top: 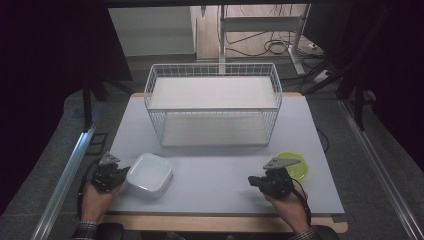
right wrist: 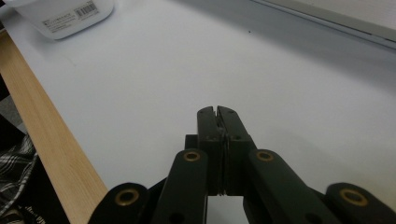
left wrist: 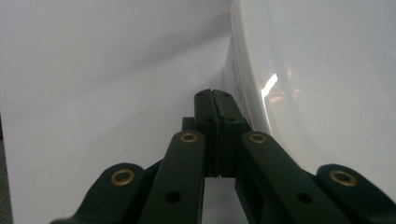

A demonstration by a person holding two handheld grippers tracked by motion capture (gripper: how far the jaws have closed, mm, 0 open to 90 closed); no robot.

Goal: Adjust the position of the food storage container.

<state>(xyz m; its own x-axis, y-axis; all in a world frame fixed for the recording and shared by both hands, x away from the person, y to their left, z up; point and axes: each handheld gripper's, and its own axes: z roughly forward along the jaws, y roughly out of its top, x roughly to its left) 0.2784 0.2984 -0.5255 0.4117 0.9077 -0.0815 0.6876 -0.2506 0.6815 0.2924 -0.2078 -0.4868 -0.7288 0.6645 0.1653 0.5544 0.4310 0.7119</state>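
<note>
A white square bowl (top: 149, 173) sits on the pale table mat near the front left. My left gripper (top: 121, 172) is right at the bowl's left side, its jaws shut with nothing between them. In the left gripper view the closed tips (left wrist: 214, 95) lie beside the bowl's outer wall (left wrist: 289, 84); whether they touch it I cannot tell. My right gripper (top: 253, 181) hovers low near the front right, jaws shut and empty, pointing left across the mat (right wrist: 216, 111). A yellow-green bowl (top: 296, 166) sits just behind the right gripper. The white bowl (right wrist: 65, 16) shows far off in the right gripper view.
A white wire basket (top: 213, 104) with a flat white floor stands at the back centre of the mat. The table's wooden front edge (right wrist: 46, 140) runs close to the right gripper. Metal rails flank the table on both sides.
</note>
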